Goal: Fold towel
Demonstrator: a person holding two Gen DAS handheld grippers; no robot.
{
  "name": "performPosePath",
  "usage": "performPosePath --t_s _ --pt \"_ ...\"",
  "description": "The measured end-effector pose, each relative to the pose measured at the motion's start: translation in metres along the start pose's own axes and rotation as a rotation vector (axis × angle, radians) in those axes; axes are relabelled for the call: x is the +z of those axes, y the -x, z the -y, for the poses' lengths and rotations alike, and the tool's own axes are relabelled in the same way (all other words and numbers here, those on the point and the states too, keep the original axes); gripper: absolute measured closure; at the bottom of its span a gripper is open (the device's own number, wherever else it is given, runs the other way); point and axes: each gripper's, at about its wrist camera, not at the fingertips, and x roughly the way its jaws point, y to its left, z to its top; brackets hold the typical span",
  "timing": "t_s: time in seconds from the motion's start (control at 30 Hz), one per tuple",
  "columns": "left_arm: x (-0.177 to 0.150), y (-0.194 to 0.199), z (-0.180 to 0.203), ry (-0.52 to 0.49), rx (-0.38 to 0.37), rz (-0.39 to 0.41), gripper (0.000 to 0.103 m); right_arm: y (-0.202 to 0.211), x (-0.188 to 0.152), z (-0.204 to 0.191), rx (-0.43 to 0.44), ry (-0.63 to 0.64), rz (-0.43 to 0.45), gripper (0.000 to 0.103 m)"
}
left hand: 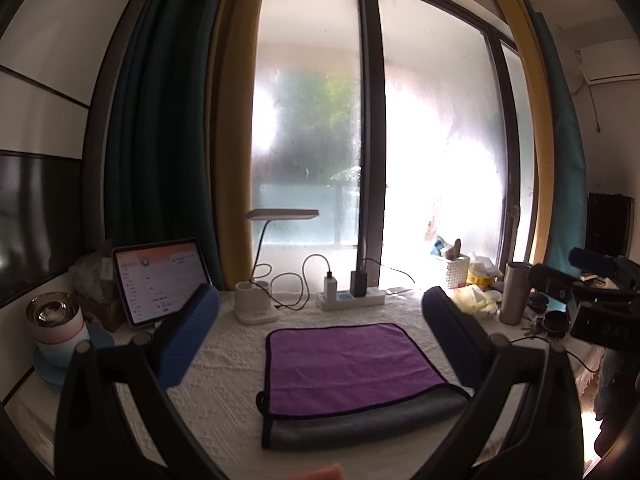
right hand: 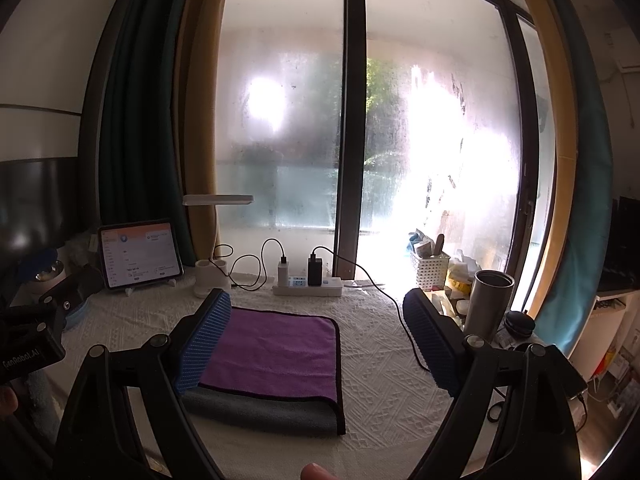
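Towel (left hand: 344,364) lies folded, flat mid-desk (left hand: 224,376); left tongs (left hand: 320,332) and right tongs (right hand: 320,340) both spread wide, holding nothing.

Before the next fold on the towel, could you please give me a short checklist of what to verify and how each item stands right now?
1. Towel lies flat, already folded once, purple over grey: ok.
2. Left gripper open, holding nothing: ok.
3. Right gripper open, holding nothing: ok.
4. Power strip and its cables stay behind the towel, apart from it: ok.
5. Black cable on the cloth, right of the towel, near the right gripper's path: not ok.
6. Edges aligned under the top layer: cannot tell.
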Motion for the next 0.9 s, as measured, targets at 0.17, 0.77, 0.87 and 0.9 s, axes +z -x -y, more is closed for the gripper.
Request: performPosePath --t_s 0.17,0.77,0.87,0.9 --pt "-0.0001 0.0001 -0.0010 -0.002 -0.005 -0.003 0.001 -0.0010 0.0001 -0.0014 0.002 0.001 -0.004 0.013" --pt "-0.0007 0.0002 0.0005 -0.001 -0.003 -0.003 0.001 -0.0016 -0.0014 -0.0027 0.005 0.001 -0.003 0.013" --pt "-0.0007 0.0002 0.0005 -0.001 -0.002 -0.002 0.001 -0.0014 -0.0016 -0.0025 0.004 0.001 -0.003 0.013" --pt "-0.0007 0.0002 0.0004 -0.001 -0.002 -0.002 0.001 -0.0014 -0.0016 -0.0018 0.004 0.001 -0.003 0.013"
